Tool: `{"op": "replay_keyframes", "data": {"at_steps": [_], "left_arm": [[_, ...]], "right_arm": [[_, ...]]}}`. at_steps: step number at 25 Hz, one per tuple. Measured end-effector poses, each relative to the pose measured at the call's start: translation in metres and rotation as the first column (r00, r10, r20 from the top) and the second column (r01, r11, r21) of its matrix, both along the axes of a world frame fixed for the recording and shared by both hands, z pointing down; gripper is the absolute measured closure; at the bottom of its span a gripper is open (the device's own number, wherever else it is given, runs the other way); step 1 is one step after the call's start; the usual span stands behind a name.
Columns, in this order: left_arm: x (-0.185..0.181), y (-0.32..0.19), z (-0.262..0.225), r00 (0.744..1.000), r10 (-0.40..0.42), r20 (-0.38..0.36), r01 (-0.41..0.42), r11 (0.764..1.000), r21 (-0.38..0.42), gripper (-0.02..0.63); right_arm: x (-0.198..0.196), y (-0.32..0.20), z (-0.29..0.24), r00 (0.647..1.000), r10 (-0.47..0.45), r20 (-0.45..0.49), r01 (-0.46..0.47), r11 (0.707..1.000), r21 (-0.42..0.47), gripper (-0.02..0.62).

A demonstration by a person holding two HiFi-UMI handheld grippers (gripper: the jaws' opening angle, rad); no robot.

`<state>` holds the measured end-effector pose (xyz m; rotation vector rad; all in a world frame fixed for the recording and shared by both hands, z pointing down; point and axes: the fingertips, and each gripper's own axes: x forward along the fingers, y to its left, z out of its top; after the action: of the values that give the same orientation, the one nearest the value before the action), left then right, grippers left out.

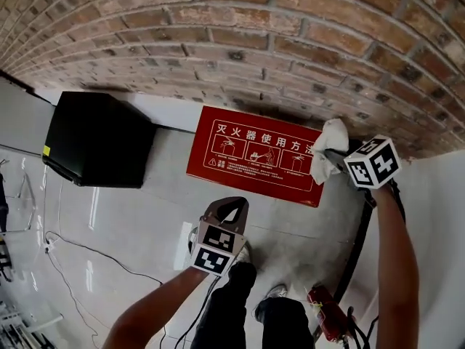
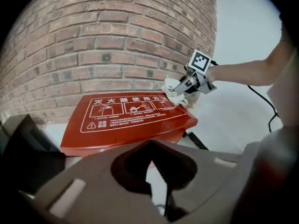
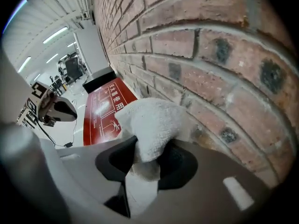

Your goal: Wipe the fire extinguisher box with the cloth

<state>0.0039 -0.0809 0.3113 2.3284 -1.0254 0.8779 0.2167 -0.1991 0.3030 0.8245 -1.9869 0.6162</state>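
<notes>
Lower centre, the left gripper (image 1: 231,211) hangs empty, jaws together at the tips. The right gripper (image 3: 145,160) is clamped on the white cloth (image 1: 328,145) at the right-hand corner of the red box (image 1: 247,155), centre frame. Most of the lid probably remains to be wiped.

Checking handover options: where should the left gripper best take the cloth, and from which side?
The loose bunched end of the cloth sticking out past the right gripper, approached from the box side; the brick wall blocks the other.
</notes>
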Motion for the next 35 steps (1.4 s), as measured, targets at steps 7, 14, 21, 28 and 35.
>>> {"op": "replay_keyframes", "data": {"at_steps": [7,14,21,28,35], "left_arm": [[-0.036,-0.014,-0.009,0.995,-0.078,-0.064,0.073,0.994,-0.084,0.606],[-0.097,-0.023,-0.011,0.976,-0.193,-0.1,0.177,0.973,-0.147,0.606],[-0.148,-0.031,-0.014,0.954,-0.282,-0.1,0.266,0.953,-0.144,0.606],[-0.16,-0.036,-0.025,0.951,-0.295,-0.096,0.282,0.951,-0.126,0.606],[-0.121,-0.044,-0.046,0.959,-0.258,-0.116,0.248,0.964,-0.095,0.606]], "right_arm": [[-0.087,-0.021,-0.003,0.991,-0.121,-0.05,0.119,0.992,-0.047,0.449],[-0.226,-0.055,-0.004,0.97,-0.242,-0.021,0.242,0.97,-0.026,0.448],[-0.328,-0.067,-0.003,0.945,-0.327,0.016,0.327,0.945,0.007,0.449],[-0.381,-0.042,-0.047,0.887,-0.419,0.193,0.401,0.907,0.125,0.449],[-0.251,0.008,-0.094,0.933,-0.302,0.196,0.255,0.939,0.229,0.448]]}}
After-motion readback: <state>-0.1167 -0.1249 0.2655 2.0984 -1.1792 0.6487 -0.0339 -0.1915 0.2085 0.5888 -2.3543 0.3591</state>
